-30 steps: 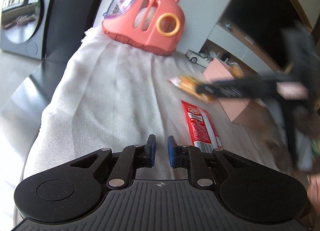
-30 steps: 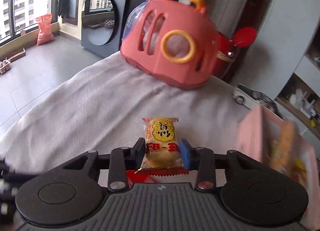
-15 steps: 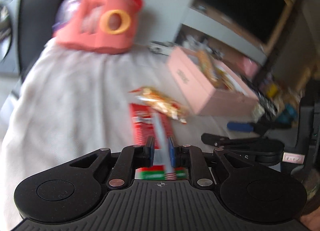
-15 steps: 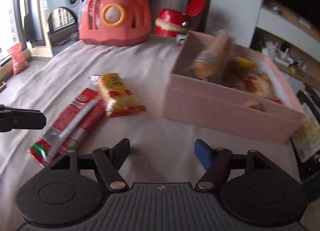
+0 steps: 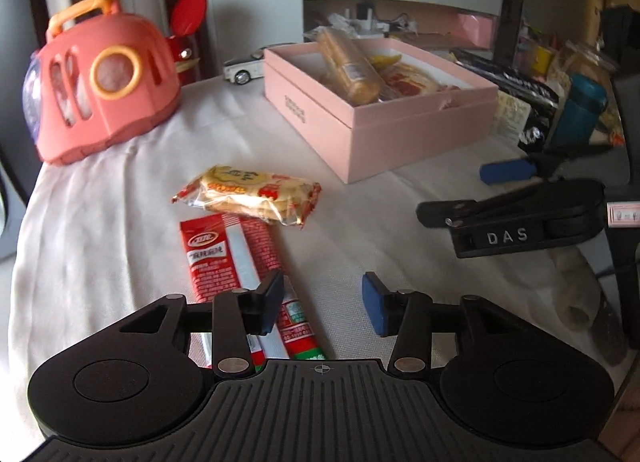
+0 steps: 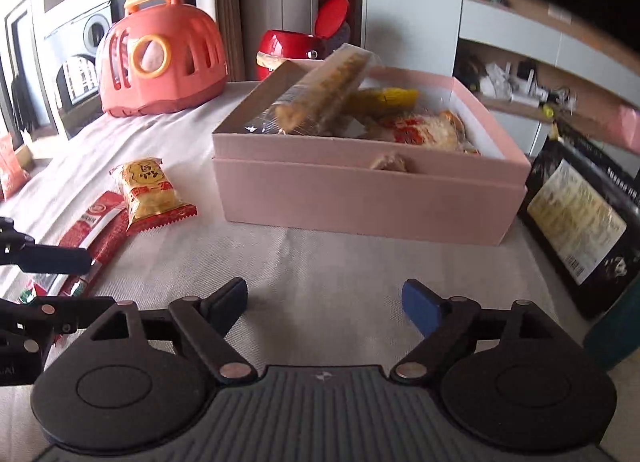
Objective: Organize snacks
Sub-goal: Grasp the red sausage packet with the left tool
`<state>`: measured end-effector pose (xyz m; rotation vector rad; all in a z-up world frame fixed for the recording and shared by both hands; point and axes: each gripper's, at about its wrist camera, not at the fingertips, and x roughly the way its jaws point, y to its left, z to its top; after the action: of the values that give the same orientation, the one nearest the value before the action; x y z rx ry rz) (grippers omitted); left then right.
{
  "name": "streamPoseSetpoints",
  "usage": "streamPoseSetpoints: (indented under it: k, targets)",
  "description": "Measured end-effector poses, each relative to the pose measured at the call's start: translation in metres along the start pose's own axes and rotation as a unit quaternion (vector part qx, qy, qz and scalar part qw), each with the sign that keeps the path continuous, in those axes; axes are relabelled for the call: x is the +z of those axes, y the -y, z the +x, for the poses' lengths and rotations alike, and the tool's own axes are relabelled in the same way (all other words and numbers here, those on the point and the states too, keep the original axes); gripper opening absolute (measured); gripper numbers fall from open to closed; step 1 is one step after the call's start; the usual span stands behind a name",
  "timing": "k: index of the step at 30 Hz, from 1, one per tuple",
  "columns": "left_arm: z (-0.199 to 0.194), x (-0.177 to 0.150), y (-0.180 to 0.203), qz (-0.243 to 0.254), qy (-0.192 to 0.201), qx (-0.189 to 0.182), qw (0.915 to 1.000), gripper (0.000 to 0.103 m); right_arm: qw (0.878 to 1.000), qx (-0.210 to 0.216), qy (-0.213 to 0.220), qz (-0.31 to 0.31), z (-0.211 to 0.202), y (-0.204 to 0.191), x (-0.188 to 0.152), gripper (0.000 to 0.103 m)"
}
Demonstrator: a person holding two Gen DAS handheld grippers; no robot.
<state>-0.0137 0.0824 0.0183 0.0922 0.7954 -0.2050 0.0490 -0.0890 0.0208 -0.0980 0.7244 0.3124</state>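
A pink box stands on the white cloth and holds several wrapped snacks, with a long biscuit pack leaning on its rim. A yellow cracker packet and a long red sausage packet lie on the cloth left of the box. My left gripper is open and empty, its left finger over the red packet's near end. My right gripper is open and empty, in front of the box; it shows in the left wrist view.
A coral toy carrier stands at the back left. A red pot and a toy car sit behind the box. A black packet and a teal bottle lie right of the box.
My right gripper let go of the cracker packet, opened and drew back in front of the box. My left gripper swung right over the red packet and opened.
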Motion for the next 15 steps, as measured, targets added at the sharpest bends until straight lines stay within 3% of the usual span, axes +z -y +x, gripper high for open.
streamPoseSetpoints:
  k: [2,5,8,12,15]
  targets:
    - [-0.003,0.000,-0.005,-0.005,0.004,0.020,0.9998,0.043,1.000,-0.001,0.001,0.004,0.000,0.001,0.000,0.086]
    - [-0.003,-0.003,-0.006,0.016,0.009,0.093,0.9955,0.043,1.000,-0.003,0.001,0.004,-0.001,0.000,0.000,0.087]
    - [0.000,0.000,-0.014,-0.013,0.005,0.070,0.9974,0.044,1.000,-0.002,0.001,0.006,0.000,0.001,0.000,0.087]
    - [0.006,0.001,-0.007,0.016,-0.005,0.053,0.9984,0.068,1.000,-0.002,0.000,0.006,0.000,0.000,0.000,0.088]
    - [0.006,0.000,-0.008,0.010,0.001,0.051,0.9986,0.072,1.000,-0.004,-0.001,0.004,0.000,-0.001,0.000,0.089]
